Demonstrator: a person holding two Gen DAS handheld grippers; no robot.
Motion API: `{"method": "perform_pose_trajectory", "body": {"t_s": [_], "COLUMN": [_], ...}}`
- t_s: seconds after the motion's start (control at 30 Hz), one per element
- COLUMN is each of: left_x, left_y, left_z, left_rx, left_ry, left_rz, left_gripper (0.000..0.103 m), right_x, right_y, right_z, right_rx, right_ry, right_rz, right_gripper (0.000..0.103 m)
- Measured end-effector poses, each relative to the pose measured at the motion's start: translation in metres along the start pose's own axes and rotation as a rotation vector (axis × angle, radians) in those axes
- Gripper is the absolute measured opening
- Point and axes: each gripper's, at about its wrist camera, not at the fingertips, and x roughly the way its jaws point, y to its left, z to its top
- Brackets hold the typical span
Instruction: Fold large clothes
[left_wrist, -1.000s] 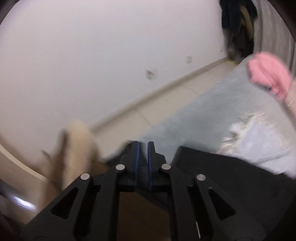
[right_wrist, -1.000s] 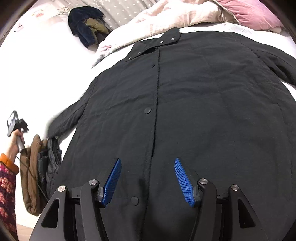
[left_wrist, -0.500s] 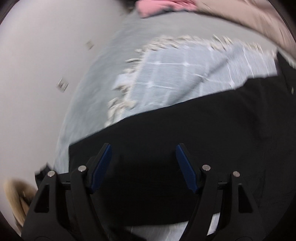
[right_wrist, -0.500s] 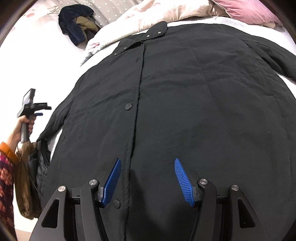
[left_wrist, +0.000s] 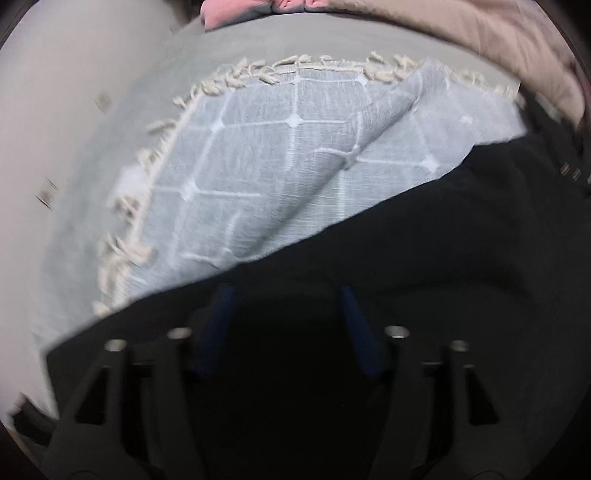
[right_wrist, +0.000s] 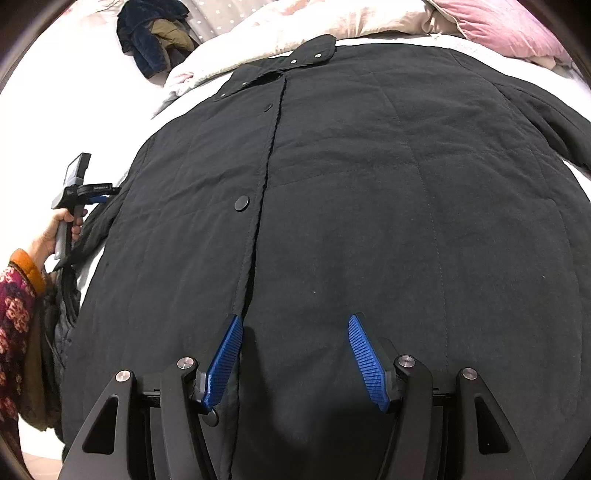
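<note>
Since a second earlier the left gripper (left_wrist: 284, 325) had swung onto the black coat (right_wrist: 369, 206), jaws spread like the right gripper (right_wrist: 295, 354), collar pointing away lengthwise up the bed (right_wrist: 576, 177).

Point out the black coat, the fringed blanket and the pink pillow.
black coat (right_wrist: 369, 203): right wrist view, front panel.
fringed blanket (left_wrist: 280, 166): left wrist view, checked middle.
pink pillow (right_wrist: 498, 26): right wrist view, its face.

Bed (right_wrist: 110, 92), black coat (right_wrist: 369, 203) spread flat, tasselled throw (left_wrist: 277, 166), pillow (right_wrist: 498, 26)
</note>
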Motion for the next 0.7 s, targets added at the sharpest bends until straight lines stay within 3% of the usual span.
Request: {"method": "perform_pose_trajectory", "body": {"t_s": [0.03,0.07,0.13,0.27,0.37,0.43,0.53,0.63,0.7], "left_x": [-0.002,-0.002,-0.004,0.005,-0.004,-0.016,-0.05,-0.081,-0.1], "left_y": [-0.002,-0.006,-0.013,0.008,0.007,-0.007,-0.044,-0.088,-0.123], "left_z": [-0.002,-0.004,-0.008,-0.016,-0.021,-0.022,-0.028,-0.041,-0.063], "left_rx": [-0.004,0.01,0.031,-0.07,-0.094,-0.088,-0.061,-0.025,-0.013], "left_ry": [0.003,0.009,-0.009,-0.012,-0.027,-0.033,-0.11,-0.194,-0.232], "left_rz": [-0.026,-0.018,0.077,0.398,0.415,0.395,0.271,0.157,0.052], "left_gripper": [0.004,0.001,0.0,0.0,0.0,0.008,0.053,0.061,0.07], "right_x": [0.0,0.0,0.001,0.0,-0.001,-0.003,-0.013,-0.027,-0.034], "right_y": [0.001,0.001,0.004,0.007,0.006,0.009,0.015,0.013,0.006], "right_z": [0.0,0.0,-0.002,-0.004,-0.004,-0.003,-0.003,0.002,0.005], "right_rx": [-0.003,-0.007,-0.021,-0.045,-0.045,-0.047,-0.074,-0.106,-0.125], "right_ry": [-0.002,-0.005,-0.01,-0.016,-0.017,-0.029,-0.1,-0.207,-0.281], "right_rz": [-0.004,-0.007,-0.014,-0.028,-0.03,-0.054,-0.108,-0.23,-0.363], "right_gripper": [0.062,0.063,0.065,0.066,0.066,0.066,0.066,0.066,0.066]}}
